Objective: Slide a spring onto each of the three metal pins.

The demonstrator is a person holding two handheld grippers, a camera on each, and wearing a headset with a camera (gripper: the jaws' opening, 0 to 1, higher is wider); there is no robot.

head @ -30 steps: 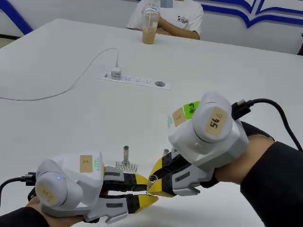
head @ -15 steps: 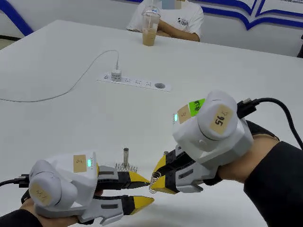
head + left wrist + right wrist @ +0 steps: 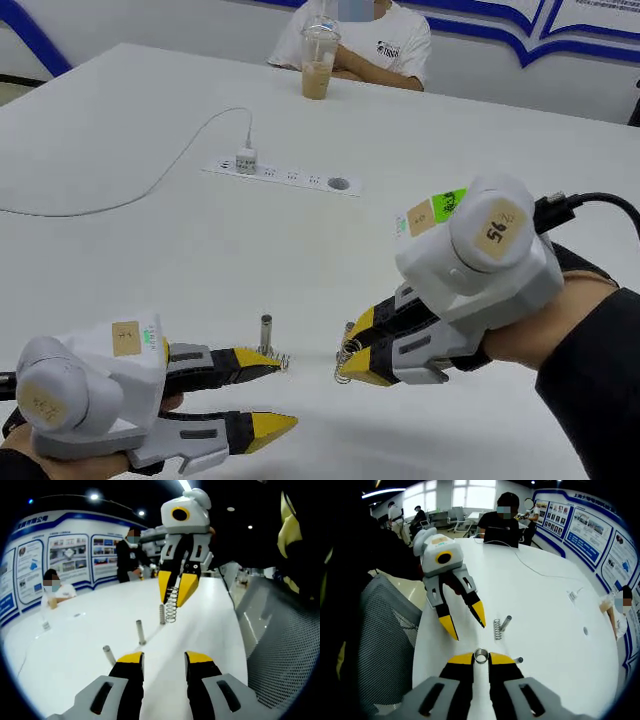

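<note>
Head cam looks fwd/down; both gripper cams face each other, sharing pins (image 3: 266,333).

Power strip (image 3: 285,172), white cable (image 3: 248,130) and drink cup (image 3: 317,62) lie on the white table (image 3: 120,110).

The right gripper (image 3: 480,661) has its yellow-tipped jaws closed on a spring (image 3: 480,655), which is seen end-on as a small ring. A metal pin (image 3: 518,659) shows just to the right of the jaw tips. Farther out on the white tabletop (image 3: 545,645), a second spring (image 3: 496,628) sits just beside another pin (image 3: 505,623). The left gripper (image 3: 466,624) faces in with its jaws spread apart, holding nothing
</note>
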